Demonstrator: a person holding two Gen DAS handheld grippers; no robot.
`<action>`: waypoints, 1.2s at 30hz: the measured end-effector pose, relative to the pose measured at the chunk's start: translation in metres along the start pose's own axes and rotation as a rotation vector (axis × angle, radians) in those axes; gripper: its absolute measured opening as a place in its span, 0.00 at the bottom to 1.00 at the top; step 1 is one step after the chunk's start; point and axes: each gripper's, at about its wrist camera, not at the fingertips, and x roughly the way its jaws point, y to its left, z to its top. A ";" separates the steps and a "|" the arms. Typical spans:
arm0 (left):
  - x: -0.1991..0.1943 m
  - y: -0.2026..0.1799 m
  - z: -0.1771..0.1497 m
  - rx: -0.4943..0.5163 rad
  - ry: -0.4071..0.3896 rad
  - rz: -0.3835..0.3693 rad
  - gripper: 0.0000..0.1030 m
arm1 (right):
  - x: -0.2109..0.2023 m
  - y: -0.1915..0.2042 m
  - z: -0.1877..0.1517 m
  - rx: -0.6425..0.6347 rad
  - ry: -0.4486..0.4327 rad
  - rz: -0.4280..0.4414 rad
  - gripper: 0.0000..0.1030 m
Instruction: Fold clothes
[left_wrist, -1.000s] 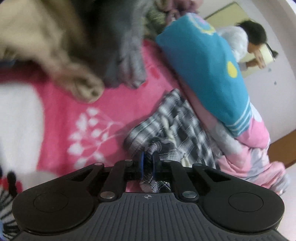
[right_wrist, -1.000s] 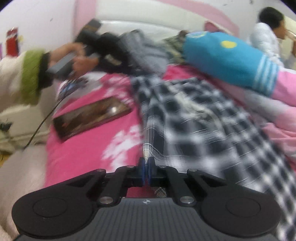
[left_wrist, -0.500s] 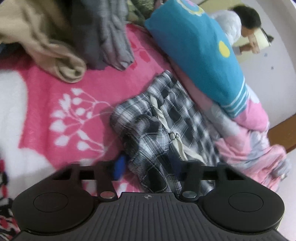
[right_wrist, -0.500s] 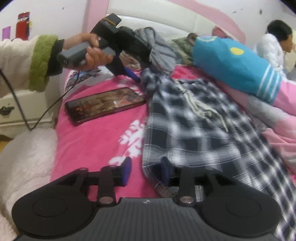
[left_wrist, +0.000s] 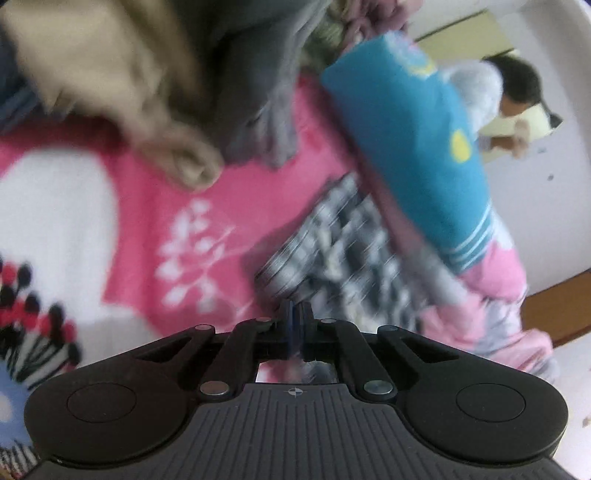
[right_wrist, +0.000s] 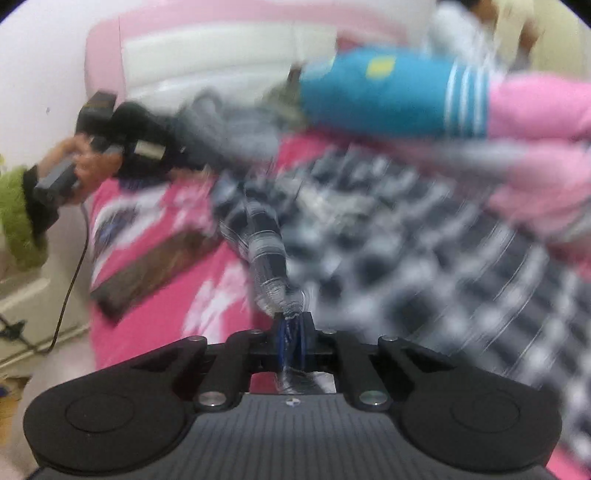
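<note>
Both my grippers pinch the checked garment on the pink bed.

My right gripper (right_wrist: 291, 334) clamps a twisted edge of the checked garment (right_wrist: 388, 236); my left gripper (left_wrist: 295, 325) is closed on its other end (left_wrist: 343, 254), which spreads toward two o'clock beside a blue pillow (left_wrist: 410, 147).

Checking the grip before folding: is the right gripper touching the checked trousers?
Touching. The right wrist view shows the right gripper shut on a bunched edge of the checked trousers.
</note>
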 end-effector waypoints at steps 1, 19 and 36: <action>0.000 0.002 -0.004 -0.003 0.000 -0.004 0.02 | 0.002 0.005 -0.003 -0.023 0.012 -0.014 0.13; -0.034 -0.034 -0.060 0.343 -0.007 0.048 0.45 | 0.006 0.050 -0.004 -0.053 -0.017 0.058 0.34; -0.083 -0.030 -0.195 0.489 -0.068 0.122 0.47 | 0.121 -0.004 0.046 0.632 0.130 0.468 0.43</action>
